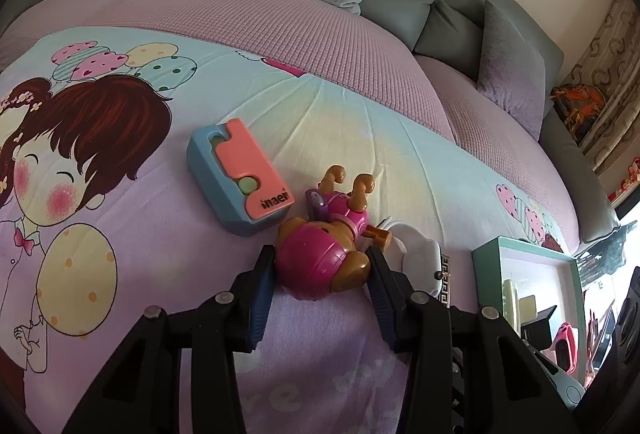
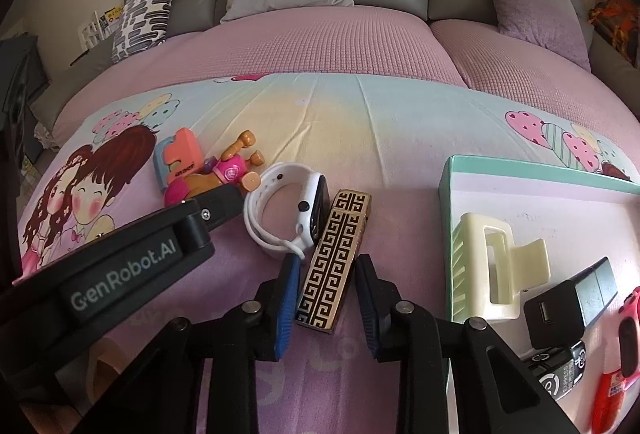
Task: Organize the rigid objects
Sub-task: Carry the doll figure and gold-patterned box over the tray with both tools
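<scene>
A pink and brown toy dog [image 1: 316,262] lies on the bedspread, and my left gripper [image 1: 319,254] is shut on its round head, one pad against each side. The same toy [image 2: 224,170] shows in the right wrist view, behind the left gripper's black body [image 2: 120,266]. A gold and black patterned lighter [image 2: 328,266] lies lengthwise between the fingers of my right gripper [image 2: 327,260], which is shut on it. A white smartwatch [image 2: 280,218] rests against the lighter's left side.
A blue and coral toy block [image 1: 240,178] lies just left of the dog. A mint-rimmed box [image 2: 540,170] at the right holds a cream hair claw [image 2: 496,262], a black charger [image 2: 556,310] and other small items. Grey cushions and a sofa back lie beyond.
</scene>
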The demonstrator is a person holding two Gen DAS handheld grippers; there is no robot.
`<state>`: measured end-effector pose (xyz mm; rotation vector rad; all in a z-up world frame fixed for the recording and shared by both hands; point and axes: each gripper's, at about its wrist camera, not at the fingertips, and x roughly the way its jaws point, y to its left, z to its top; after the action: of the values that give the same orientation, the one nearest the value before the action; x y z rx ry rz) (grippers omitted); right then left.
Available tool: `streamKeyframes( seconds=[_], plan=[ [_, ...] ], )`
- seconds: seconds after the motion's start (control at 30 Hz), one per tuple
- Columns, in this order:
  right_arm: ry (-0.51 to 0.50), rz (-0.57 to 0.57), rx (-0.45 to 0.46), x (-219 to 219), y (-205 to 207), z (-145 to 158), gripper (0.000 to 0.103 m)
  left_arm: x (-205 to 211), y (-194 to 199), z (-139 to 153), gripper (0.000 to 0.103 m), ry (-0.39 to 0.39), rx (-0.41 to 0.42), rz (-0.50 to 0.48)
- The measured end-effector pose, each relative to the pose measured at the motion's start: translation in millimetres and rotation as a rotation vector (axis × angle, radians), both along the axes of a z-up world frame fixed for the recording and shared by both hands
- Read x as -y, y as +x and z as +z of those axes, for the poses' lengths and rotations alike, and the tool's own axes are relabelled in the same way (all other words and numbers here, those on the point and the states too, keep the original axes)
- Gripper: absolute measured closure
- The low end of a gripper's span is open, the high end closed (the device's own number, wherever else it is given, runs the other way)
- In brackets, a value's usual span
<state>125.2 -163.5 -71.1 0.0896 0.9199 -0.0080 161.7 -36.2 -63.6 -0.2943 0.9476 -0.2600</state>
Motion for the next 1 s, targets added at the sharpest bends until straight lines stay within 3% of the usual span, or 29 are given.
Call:
streamKeyframes(
  seconds=[0.13,0.53,1.0],
  plan=[
    [0.005,-0.010,-0.006,3,-3,1,0.079,-3,-2,3,0.057,-0.002,0.000,0.005],
    [0.065,-0.021,0.004,8,-37,16,0.080,-18,-27,23,0.057,0.015,0.013,0.041],
    [0.101,-0.107,0.111,44,-92,65,0.080,-17,-64,82,0.057,0.036,0.163,0.030]
  ],
)
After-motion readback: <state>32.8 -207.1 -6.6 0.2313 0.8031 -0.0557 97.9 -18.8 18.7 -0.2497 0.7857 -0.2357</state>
